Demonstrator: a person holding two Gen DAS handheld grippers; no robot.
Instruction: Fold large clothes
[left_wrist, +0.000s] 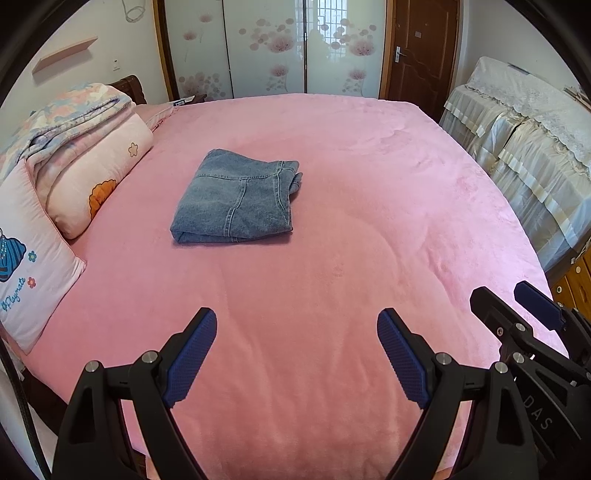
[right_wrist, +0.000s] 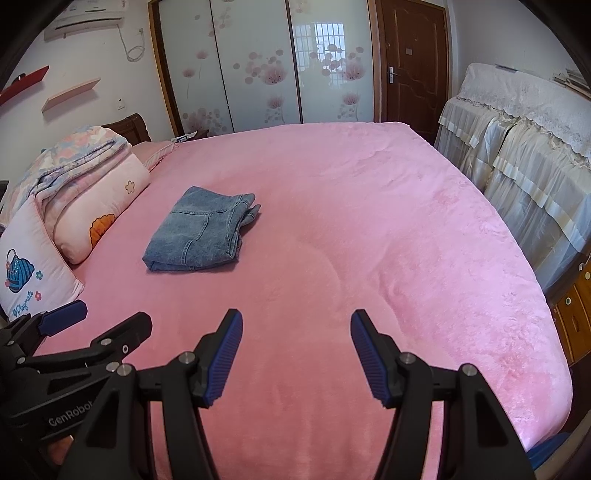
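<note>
A pair of blue denim jeans (left_wrist: 236, 197) lies folded into a compact rectangle on the pink bed (left_wrist: 332, 280), left of centre; it also shows in the right wrist view (right_wrist: 199, 234). My left gripper (left_wrist: 297, 325) is open and empty, held over the near part of the bed, well short of the jeans. My right gripper (right_wrist: 297, 325) is open and empty too, beside the left one. The right gripper shows at the right edge of the left wrist view (left_wrist: 517, 306), and the left gripper at the left edge of the right wrist view (right_wrist: 107, 317).
Folded quilts and pillows (left_wrist: 74, 155) are stacked at the bed's left side. A lace-covered cabinet (left_wrist: 524, 140) stands along the right. Wardrobe doors (left_wrist: 273, 48) and a brown door (left_wrist: 421, 48) are behind the bed. A wooden drawer unit (right_wrist: 576, 306) is at the right.
</note>
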